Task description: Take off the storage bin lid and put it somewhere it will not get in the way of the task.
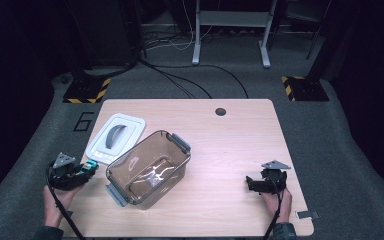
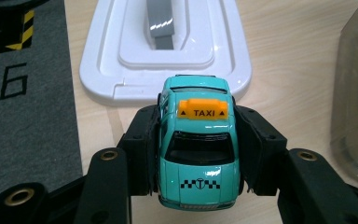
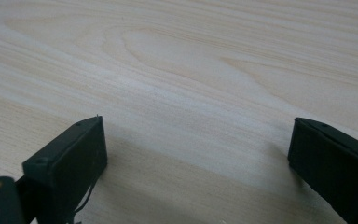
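Note:
A teal toy taxi point(image 2: 198, 144) with an orange TAXI sign sits between the jaws of my left gripper point(image 2: 198, 154), which is shut on its sides. In the high view that left gripper point(image 1: 87, 169) hovers at the table's left edge with the taxi point(image 1: 89, 167), just left of a clear brown plastic container point(image 1: 149, 167). A white lid with a grey handle point(image 1: 116, 136) lies flat beyond it. My right gripper point(image 1: 250, 183) rests low over bare wood at the right front, open with nothing between its jaws point(image 3: 198, 154).
The wooden table point(image 1: 230, 145) has a dark cable hole point(image 1: 220, 111) near its far edge. The container's right wall point(image 2: 356, 93) stands close to the taxi. Grey carpet with a "6" mark point(image 1: 82, 121) lies left of the table.

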`<action>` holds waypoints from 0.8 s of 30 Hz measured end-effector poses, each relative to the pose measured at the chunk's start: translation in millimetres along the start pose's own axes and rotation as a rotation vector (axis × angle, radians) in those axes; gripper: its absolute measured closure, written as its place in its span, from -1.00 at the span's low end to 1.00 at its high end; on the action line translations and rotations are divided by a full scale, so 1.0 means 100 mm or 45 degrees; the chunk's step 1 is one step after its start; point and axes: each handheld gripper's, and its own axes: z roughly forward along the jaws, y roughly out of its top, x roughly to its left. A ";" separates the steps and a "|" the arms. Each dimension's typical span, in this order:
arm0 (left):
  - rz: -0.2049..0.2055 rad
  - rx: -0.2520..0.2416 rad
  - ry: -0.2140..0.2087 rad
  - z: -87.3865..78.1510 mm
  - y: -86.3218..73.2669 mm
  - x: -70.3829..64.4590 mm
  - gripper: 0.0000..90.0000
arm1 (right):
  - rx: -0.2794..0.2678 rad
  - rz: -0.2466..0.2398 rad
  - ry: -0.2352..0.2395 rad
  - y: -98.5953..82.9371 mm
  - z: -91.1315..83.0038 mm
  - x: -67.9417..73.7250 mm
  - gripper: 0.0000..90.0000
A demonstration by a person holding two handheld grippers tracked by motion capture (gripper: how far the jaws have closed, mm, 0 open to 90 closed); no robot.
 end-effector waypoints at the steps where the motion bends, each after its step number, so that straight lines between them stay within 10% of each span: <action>1: 0.000 0.000 0.000 0.00 0.00 0.00 0.17 | 0.003 0.001 -0.001 0.00 0.00 0.00 -0.95; 24: 0.092 -0.025 -0.043 -0.11 0.60 -0.06 0.17 | 0.013 -0.013 0.003 0.00 0.01 0.00 -0.99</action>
